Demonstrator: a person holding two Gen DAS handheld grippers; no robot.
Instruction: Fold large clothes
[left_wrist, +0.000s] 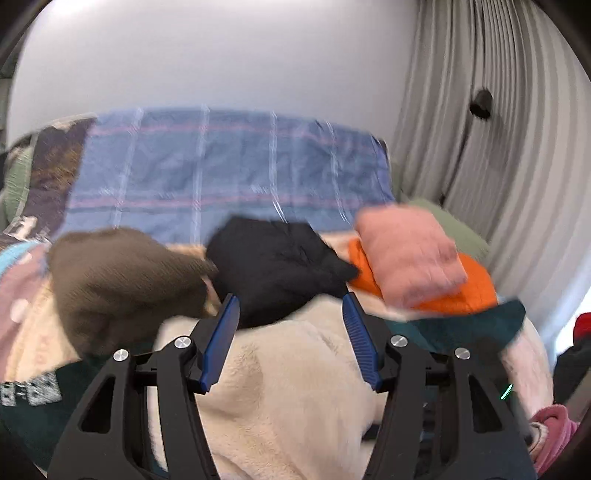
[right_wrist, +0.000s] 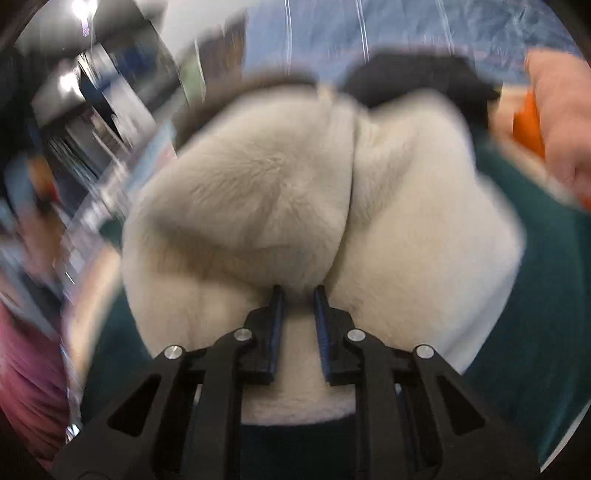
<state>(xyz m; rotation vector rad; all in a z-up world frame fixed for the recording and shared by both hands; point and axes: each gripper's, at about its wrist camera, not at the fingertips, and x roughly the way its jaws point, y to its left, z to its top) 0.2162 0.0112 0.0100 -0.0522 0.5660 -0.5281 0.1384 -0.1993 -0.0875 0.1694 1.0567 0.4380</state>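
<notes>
Two hand-held grippers: left (left_wrist: 290, 306) agape, empty; right (right_wrist: 298, 291) pinching cream fleece (right_wrist: 295, 192), crease running away.

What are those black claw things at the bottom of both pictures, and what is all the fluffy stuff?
They are two grabbing tools, and a person holds one in each hand. Each tool has a little camera looking along its jaws, so one picture comes from the left tool and the other from the right.

The left gripper has its jaws wide open and holds nothing. The right gripper has its jaws nearly together and seems to pinch a fold of the cream fleece, which lies on a dark green top.

Behind it on the bed are a brown jumper, a black garment and a pink folded piece on an orange one.
</notes>
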